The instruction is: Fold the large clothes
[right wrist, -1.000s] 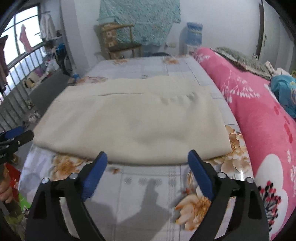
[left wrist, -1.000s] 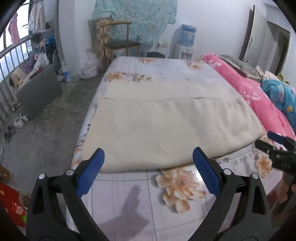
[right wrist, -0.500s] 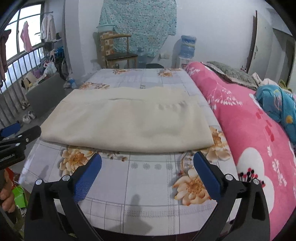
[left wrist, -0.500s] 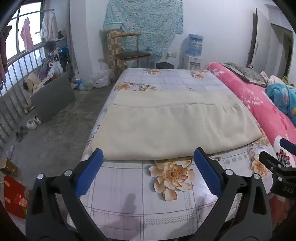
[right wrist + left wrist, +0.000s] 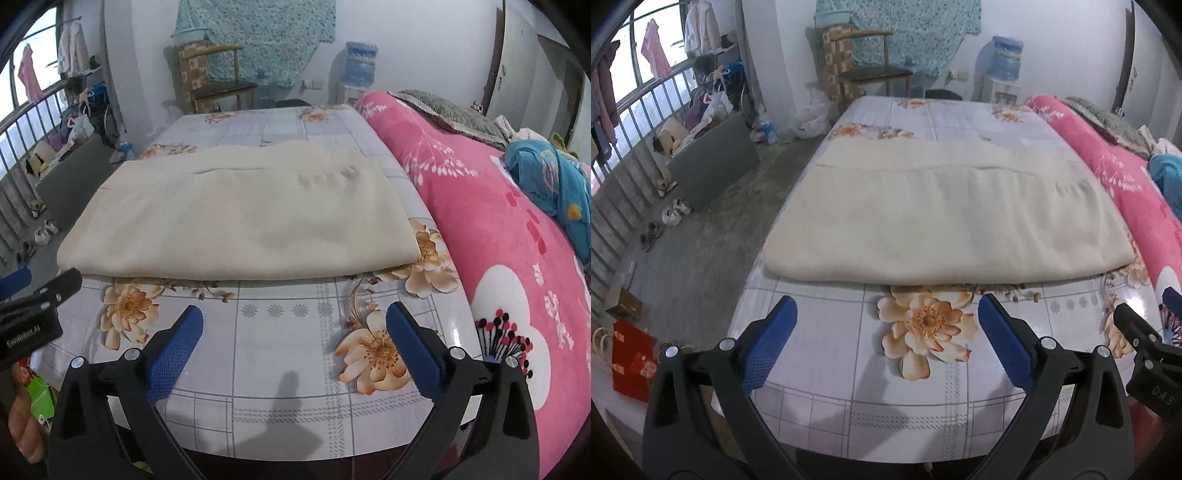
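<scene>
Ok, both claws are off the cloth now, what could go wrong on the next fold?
The cream cloth lies stacked in layers, so a claw may pinch only the top one. Its left edge sits near the table's side and could slide off. The pink blanket beside its right edge could get caught.

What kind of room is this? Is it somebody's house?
Probably a lived-in home, likely a bedroom: a pink flowered blanket is piled beside the flower-print table, a wooden chair stands by the wall, and small shoes sit on the floor.

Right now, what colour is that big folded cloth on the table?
Plain cream, with no pattern. The cloth shows best in the left wrist view.
</scene>
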The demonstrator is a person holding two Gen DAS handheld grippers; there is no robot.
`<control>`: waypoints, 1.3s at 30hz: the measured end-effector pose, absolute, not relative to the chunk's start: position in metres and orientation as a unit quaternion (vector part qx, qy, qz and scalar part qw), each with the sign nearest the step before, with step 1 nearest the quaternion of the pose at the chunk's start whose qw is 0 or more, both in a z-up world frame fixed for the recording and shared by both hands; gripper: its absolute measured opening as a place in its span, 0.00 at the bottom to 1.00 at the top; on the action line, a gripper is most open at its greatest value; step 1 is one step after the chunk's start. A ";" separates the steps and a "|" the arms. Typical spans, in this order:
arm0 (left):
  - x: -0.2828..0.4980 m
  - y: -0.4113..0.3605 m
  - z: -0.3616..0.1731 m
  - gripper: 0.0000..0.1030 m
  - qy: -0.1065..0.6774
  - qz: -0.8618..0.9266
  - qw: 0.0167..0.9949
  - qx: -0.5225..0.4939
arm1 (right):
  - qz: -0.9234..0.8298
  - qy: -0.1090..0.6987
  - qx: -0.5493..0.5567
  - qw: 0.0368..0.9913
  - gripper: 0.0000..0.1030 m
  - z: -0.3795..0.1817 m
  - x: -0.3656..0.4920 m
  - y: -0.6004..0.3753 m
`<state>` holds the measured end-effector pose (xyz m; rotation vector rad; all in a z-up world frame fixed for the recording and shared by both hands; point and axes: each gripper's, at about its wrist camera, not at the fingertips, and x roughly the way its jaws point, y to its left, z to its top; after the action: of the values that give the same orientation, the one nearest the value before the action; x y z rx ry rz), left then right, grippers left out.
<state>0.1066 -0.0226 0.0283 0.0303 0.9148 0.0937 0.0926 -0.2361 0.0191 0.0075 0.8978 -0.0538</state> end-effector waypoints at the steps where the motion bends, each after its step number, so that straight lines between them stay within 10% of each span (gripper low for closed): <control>1: 0.107 -0.025 0.027 0.92 0.446 0.045 0.894 0.018 | -0.028 0.439 0.004 0.898 0.94 0.017 0.094 -0.237; 39: 0.115 -0.020 0.018 0.92 0.466 0.051 0.883 0.020 | -0.022 0.459 0.007 0.888 0.94 0.014 0.105 -0.229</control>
<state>0.1146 -0.0204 0.0178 0.0427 0.9710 0.1067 0.1050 -0.2294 0.0144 0.0154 0.9534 -0.0457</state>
